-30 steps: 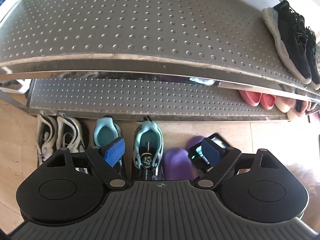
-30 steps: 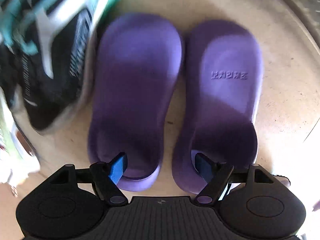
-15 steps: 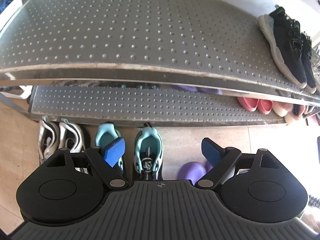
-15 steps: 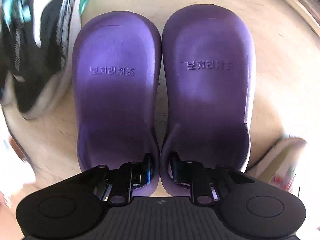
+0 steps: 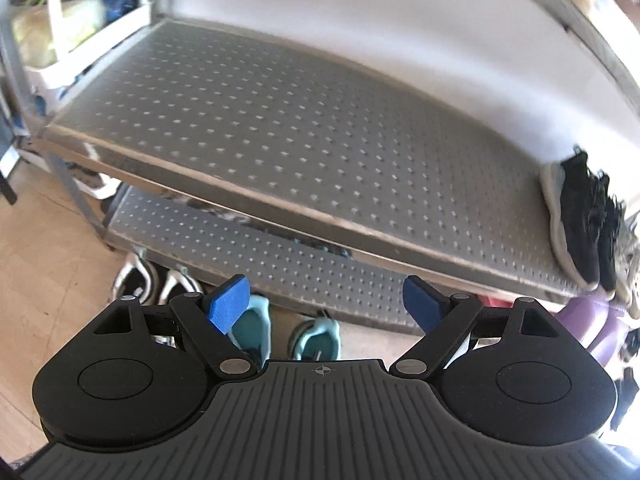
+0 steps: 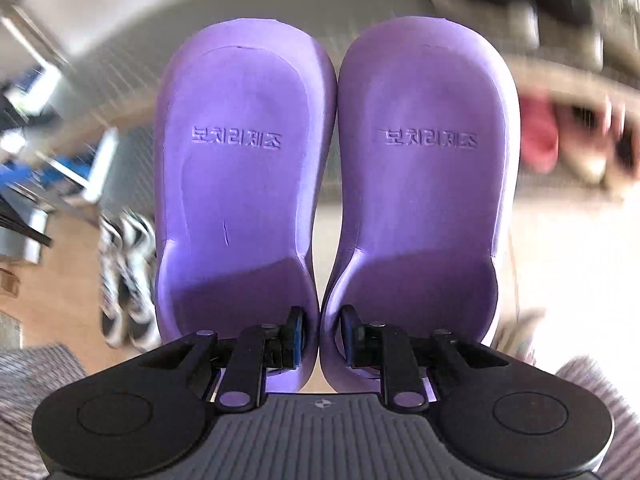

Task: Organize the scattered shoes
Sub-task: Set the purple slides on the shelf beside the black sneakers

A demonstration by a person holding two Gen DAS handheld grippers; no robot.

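My right gripper (image 6: 321, 338) is shut on a pair of purple slippers (image 6: 248, 184), pinching their two inner heel walls together, and holds them lifted off the floor. The slippers also show at the right edge of the left wrist view (image 5: 588, 320). My left gripper (image 5: 326, 304) is open and empty, facing the studded metal shoe rack (image 5: 304, 152). A pair of black sneakers (image 5: 580, 220) stands on the rack's upper shelf at the right.
Teal sneakers (image 5: 256, 328) and black-and-white sneakers (image 5: 140, 280) stand on the floor below the lower shelf (image 5: 280, 264). Pink slippers (image 6: 538, 136) sit on the lower shelf at the right. A white basket (image 5: 60, 52) stands left of the rack.
My right gripper closed on the heels of the two purple slippers and lifted them off the floor. My left gripper rose and tilted up toward the upper shelf, staying open.
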